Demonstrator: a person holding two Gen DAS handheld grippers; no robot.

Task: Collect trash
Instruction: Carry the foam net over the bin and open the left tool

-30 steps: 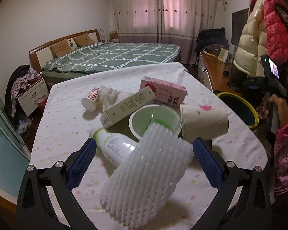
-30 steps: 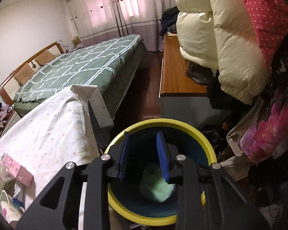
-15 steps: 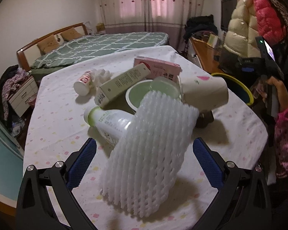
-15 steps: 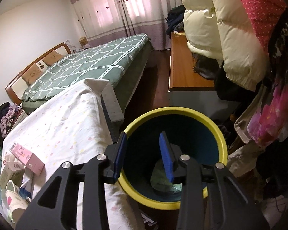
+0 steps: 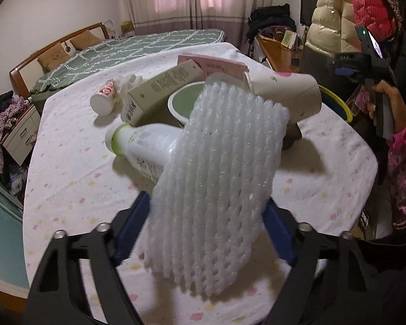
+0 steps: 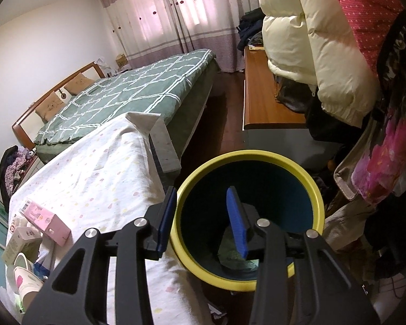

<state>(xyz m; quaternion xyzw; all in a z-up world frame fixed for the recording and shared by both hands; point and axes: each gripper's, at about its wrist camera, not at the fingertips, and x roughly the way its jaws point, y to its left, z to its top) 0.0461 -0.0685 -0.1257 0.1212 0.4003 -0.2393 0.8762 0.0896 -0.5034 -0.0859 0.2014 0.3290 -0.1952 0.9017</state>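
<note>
White foam net (image 5: 219, 168), between closing left gripper (image 5: 205, 227) pads

Green checked bed (image 6: 127, 100) beside pink curtains (image 6: 176, 13).

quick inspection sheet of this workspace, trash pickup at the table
surface: table under a white dotted cloth
job's things: foam net between the left gripper pads; white bottle, green carton, bowl, paper cup, pink carton, small bottle; bin has trash inside
clutter: jackets hanging
grippers: left has just been closing on the foam net; right gripper open, empty, over the bin
cables: nothing seen
surroundings: bed, desk, curtains
</note>
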